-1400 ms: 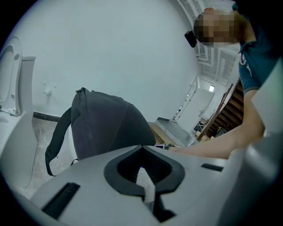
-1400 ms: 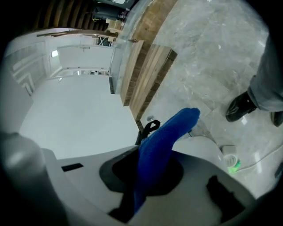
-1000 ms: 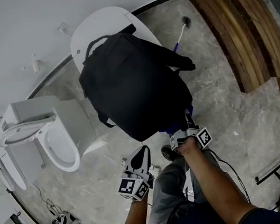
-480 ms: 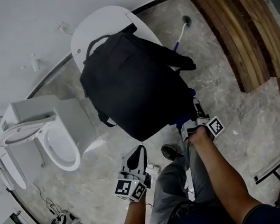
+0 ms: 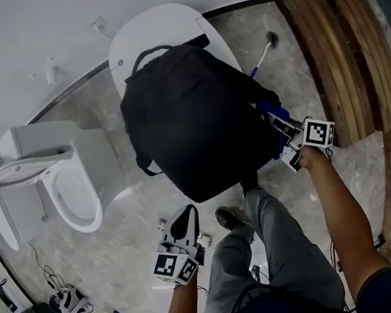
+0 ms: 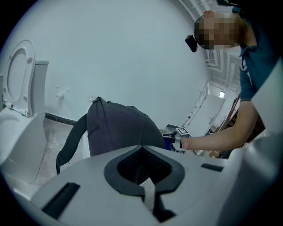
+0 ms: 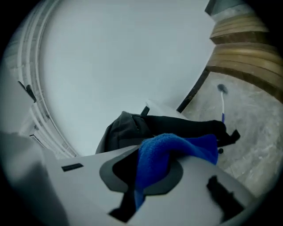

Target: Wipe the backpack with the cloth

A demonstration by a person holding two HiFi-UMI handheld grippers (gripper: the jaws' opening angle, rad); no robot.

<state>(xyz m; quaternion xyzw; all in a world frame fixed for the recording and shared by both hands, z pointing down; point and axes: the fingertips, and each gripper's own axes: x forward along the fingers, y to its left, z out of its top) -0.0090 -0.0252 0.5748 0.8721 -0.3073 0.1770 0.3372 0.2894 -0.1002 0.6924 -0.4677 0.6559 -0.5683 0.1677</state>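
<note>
Right hand-held gripper farther right now, cloth lengthwise toward backpack.

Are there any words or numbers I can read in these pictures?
None can be read.
The cubes on the left tool and right tool show only black-and-white squares, no letters.
The backpack and the blue cloth show no label.

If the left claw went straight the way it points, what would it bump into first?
Probably the backpack. The left claw aims right at it, and nothing shows between them, though the depth is hard to judge.
</note>
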